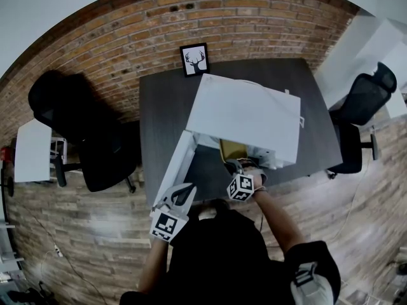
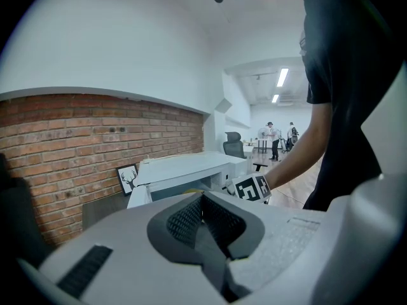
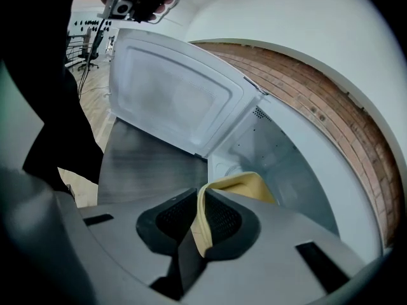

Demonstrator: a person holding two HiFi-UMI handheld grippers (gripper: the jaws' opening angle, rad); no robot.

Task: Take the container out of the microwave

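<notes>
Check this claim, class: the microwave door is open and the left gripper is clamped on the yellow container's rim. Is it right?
No. The right gripper, not the left, is clamped on the yellow container at its rim, as the right gripper view shows. The microwave door is open, as stated.

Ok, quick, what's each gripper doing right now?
Left gripper: closed, empty.
Right gripper: closed on the rim of the yellow container.
</notes>
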